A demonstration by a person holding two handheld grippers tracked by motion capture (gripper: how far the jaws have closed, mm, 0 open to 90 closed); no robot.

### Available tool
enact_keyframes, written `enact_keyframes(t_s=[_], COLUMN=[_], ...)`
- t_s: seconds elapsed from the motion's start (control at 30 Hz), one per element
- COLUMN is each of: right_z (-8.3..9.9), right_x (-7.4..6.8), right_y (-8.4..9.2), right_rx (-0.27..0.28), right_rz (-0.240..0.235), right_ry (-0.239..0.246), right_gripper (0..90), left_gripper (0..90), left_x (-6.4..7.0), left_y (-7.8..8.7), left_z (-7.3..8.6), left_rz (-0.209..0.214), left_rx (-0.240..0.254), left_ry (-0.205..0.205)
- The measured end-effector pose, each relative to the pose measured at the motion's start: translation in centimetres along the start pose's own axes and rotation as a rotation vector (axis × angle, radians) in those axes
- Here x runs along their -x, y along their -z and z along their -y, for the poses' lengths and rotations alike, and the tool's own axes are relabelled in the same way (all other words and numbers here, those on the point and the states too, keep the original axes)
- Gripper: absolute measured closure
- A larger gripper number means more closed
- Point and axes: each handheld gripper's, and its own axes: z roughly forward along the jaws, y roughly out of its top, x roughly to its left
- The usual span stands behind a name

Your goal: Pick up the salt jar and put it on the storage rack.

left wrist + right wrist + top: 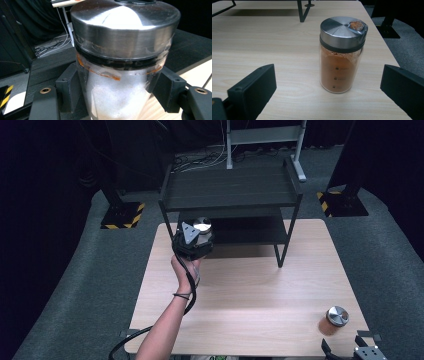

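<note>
My left gripper [199,234] is shut on a glass jar of white powder [117,97] with a steel lid [202,224]. It holds the jar up off the table, at the left front of the black two-tier shelf [232,195]. In the left gripper view both black pads [68,86] press on the jar's sides. A second jar, filled with orange powder [340,56] and also steel-lidded [336,319], stands upright on the wooden table [250,295] near its front right corner. My right gripper [329,87] is open, its jaws wide apart just short of that jar.
The shelf stands at the back of the table, both tiers bare as far as I see. Grey carpet surrounds the table. Stand bases with yellow-black tape [122,215] sit on the floor left and right, with cables behind.
</note>
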Motion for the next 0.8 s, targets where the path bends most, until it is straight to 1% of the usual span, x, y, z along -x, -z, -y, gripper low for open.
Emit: enact_keyframes(t_s=[0.1, 0.23, 0.47, 0.63, 0.67, 0.73, 0.8], right_z=[0.0, 0.0, 0.1, 0.1, 0.1, 0.0, 0.1], right_x=[0.1, 0.1, 0.2, 0.2, 0.2, 0.3, 0.3], right_y=[0.0, 0.0, 0.0, 0.0, 0.0, 0.0, 0.0], right_rx=[0.0, -0.002, -0.005, -0.006, -0.006, -0.009, -0.007], right_rz=[0.002, 0.002, 0.004, 0.005, 0.005, 0.004, 0.004], right_ry=[-0.003, -0.003, -0.006, -0.009, -0.009, -0.008, -0.009], right_gripper=[0.0, 0.0, 0.0, 0.0, 0.0, 0.0, 0.0], left_gripper=[31.1, 31.1, 31.1, 31.0, 31.0, 31.0, 31.1], left_x=[0.0, 0.0, 0.1, 0.1, 0.1, 0.0, 0.0], left_y=[-0.6, -1.0, -2.0, -2.6, -2.6, -2.8, -2.9], left_z=[-0.2, -0.3, -0.3, -0.2, -0.2, -0.4, -0.4], left_rz=[-0.009, -0.017, -0.033, -0.04, -0.04, -0.045, -0.046], left_rx=[-0.014, -0.025, -0.028, -0.017, -0.017, -0.032, -0.034], left_ry=[0.006, 0.009, 0.029, 0.058, 0.058, 0.041, 0.044])
